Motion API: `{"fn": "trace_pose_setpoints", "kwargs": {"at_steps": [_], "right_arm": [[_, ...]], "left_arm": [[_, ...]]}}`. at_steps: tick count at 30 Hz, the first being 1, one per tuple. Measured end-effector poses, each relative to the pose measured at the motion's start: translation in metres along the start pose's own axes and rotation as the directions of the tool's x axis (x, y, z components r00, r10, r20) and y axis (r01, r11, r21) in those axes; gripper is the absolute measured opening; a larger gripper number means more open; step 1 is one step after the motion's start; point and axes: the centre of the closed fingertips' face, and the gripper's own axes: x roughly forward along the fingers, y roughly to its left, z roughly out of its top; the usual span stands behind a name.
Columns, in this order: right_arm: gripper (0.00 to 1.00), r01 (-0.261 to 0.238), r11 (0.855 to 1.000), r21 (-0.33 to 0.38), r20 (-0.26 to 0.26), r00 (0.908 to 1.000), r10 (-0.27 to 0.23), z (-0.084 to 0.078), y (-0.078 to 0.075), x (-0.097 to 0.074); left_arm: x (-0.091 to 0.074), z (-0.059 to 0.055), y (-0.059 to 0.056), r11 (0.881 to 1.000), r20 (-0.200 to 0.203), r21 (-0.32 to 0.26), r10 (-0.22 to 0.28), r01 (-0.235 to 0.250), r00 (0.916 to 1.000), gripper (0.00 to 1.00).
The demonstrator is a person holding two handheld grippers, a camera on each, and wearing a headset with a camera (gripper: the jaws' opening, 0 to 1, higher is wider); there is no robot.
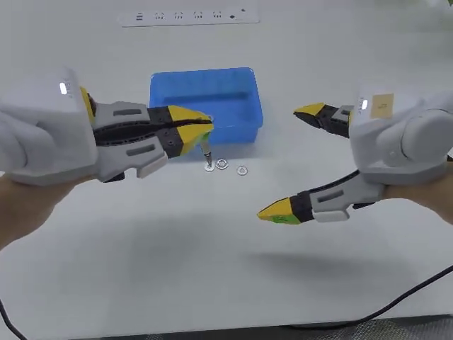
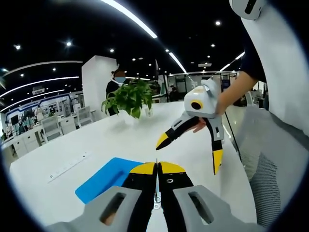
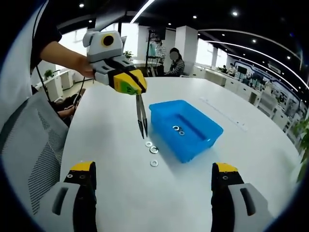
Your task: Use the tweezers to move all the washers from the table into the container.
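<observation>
My left claw (image 1: 204,127) sits over the front-left corner of the blue container (image 1: 205,106), with both jaws pressed together on the tweezers (image 1: 207,154). The tweezers hang down from the jaw tips. Their points reach the white table (image 1: 177,241) just in front of the container's near wall, at the leftmost of three washers (image 1: 222,163) lying in a short row there. I cannot tell whether the points grip that one. From my right claw's view, two more washers (image 3: 178,130) lie inside the container on its floor. Beyond the container, a white power strip (image 1: 187,15) lies along the table, and its markings are too small for me to read. To the right of the container, my right claw (image 1: 279,161) is spread wide and holds nothing. One jaw is level with the container's right wall, and the other is well in front of it. A tan sticker (image 1: 382,104) sits on the claw's body, and I can make out no writing on it. A black cable (image 1: 396,301) trails across the table in front and to the right.
</observation>
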Motion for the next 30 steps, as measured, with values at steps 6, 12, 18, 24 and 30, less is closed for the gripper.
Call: {"fn": "trace_pose_setpoints", "kwargs": {"at_steps": [6, 12, 18, 24, 30], "right_arm": [[1.00, -0.006, 1.000, 0.026, -0.002, 1.0000, 0.007, -0.006, 0.004, 0.003], [1.00, -0.016, 0.999, 0.029, -0.019, 0.9997, 0.016, -0.011, 0.006, 0.004], [1.00, -0.006, 0.999, 0.033, -0.019, 0.9998, 0.007, -0.014, 0.005, 0.005], [1.00, -0.016, 0.999, 0.041, -0.022, 0.9996, 0.017, -0.015, 0.007, 0.007], [0.98, -0.027, 0.998, 0.048, -0.013, 0.9995, 0.028, -0.011, 0.008, 0.011]], "left_arm": [[0.004, -0.009, 0.001, 1.000, -0.015, -0.004, -0.013, 0.013, 0.9998, 0.04], [0.004, -0.015, 0.001, 1.000, -0.024, -0.009, -0.018, 0.018, 0.9996, 0.05], [0.009, -0.020, 0.002, 1.000, -0.030, -0.013, -0.026, 0.025, 0.9992, 0.05], [0.009, -0.023, 0.002, 0.999, -0.038, -0.012, -0.034, 0.034, 0.9987, 0.05], [0.008, -0.025, -0.002, 0.995, -0.055, -0.075, -0.074, 0.070, 0.9958, 0.05]]}}
